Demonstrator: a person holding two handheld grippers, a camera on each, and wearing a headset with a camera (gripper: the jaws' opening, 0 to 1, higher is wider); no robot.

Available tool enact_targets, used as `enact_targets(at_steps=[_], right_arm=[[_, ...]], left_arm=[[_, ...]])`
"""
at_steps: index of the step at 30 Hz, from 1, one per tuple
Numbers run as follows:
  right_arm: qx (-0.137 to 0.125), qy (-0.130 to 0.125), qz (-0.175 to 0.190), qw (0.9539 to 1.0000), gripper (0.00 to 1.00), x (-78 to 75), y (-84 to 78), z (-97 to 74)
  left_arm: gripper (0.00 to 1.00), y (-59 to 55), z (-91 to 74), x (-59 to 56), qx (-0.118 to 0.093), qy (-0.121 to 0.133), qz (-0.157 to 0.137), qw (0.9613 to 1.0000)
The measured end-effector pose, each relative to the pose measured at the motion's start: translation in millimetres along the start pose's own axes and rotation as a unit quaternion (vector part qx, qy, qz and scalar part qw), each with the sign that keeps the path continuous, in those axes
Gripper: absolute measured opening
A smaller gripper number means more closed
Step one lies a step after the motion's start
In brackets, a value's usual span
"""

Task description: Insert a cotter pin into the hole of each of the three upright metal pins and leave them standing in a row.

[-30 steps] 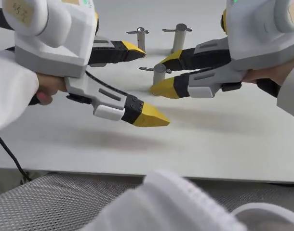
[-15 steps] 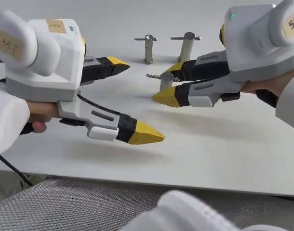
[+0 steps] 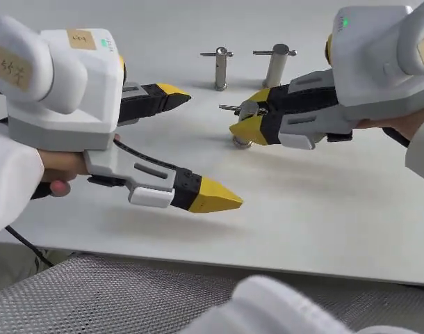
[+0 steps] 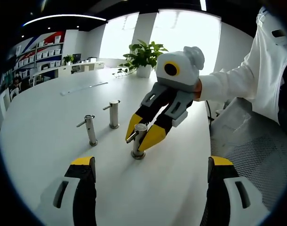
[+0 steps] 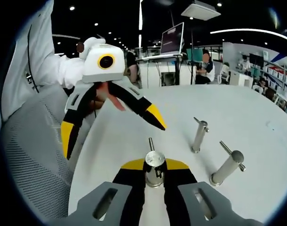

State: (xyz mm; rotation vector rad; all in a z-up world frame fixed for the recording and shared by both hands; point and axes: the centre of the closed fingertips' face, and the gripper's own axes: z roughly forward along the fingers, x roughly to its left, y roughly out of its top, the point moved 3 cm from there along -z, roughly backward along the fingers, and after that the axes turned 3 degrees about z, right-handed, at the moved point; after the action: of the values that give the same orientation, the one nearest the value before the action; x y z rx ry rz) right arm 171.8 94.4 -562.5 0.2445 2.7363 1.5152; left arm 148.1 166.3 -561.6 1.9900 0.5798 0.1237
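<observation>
On table (image 3: pixel 323 202), three metal pins (image 3: pixel 221 69)

left gripper (image 3: pixel 213 149), right gripper (image 3: pixel 244 117): white-grey shells | jaws black, yellow tips | white sleeves (image 3: pixel 10 177) | black cable (image 3: pixel 135 154)

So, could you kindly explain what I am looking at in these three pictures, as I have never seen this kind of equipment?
There is no robot here: a person holds a two-jaw gripper in each hand, rather like pistol-grip tongs. The head view comes from a camera on the person's head, looking down at the white table. The two round pictures come from cameras riding on the grippers, each looking forward along its own jaws.

Three upright metal pins stand on the table: the nearest pin, then a slimmer pin and a thicker pin behind it. Each has a thin cotter pin through its top.

The left gripper is wide open above the table and holds nothing. The right gripper is closed around the nearest pin, with one jaw on each side.
</observation>
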Motion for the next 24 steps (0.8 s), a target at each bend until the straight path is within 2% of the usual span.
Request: enact_targets(at_steps=[3, 6, 7, 11, 15, 16, 18, 19, 24], right_arm=[[-0.012, -0.003, 0.000, 0.9999, 0.08, -5.2, 2.1, -10.2], [-0.020, -0.014, -0.001, 0.9997, 0.08, -17.3, 4.1, -25.8], [-0.024, -0.025, 0.003, 0.9994, 0.08, -25.0, 3.2, -32.5], [-0.026, -0.048, 0.013, 0.9984, 0.08, -50.4, -7.9, -53.1], [-0.009, -0.072, 0.016, 0.9972, 0.08, -73.9, -27.4, -72.4], [-0.007, -0.075, 0.017, 0.9970, 0.08, -68.7, -28.5, -73.5], [-0.006, -0.082, 0.021, 0.9964, 0.08, -74.6, -33.8, -79.4], [-0.007, -0.085, 0.025, 0.9960, 0.08, -78.8, -36.5, -82.5], [-0.016, -0.088, 0.033, 0.9954, 0.08, -88.8, -41.2, -89.9]], left_arm=[[0.99, -0.1, -1.2, 0.3, 0.000, 0.002, -0.001, 1.0000], [0.99, 0.2, -1.9, -0.6, 0.003, 0.004, 0.000, 1.0000], [0.99, 0.6, -2.0, -2.6, 0.005, 0.003, 0.002, 1.0000], [0.99, 0.7, -3.6, -3.4, 0.010, 0.004, 0.004, 0.9999], [0.99, 2.1, -2.6, -5.5, 0.012, 0.007, 0.003, 0.9999], [0.99, 1.7, -2.4, -4.9, 0.013, 0.008, 0.001, 0.9999], [0.99, 0.1, -2.3, -2.4, 0.017, 0.012, -0.003, 0.9998], [0.99, -1.5, -1.7, -2.3, 0.026, 0.016, -0.008, 0.9995], [0.99, -1.5, -2.5, -4.6, 0.027, 0.011, -0.001, 0.9996]])
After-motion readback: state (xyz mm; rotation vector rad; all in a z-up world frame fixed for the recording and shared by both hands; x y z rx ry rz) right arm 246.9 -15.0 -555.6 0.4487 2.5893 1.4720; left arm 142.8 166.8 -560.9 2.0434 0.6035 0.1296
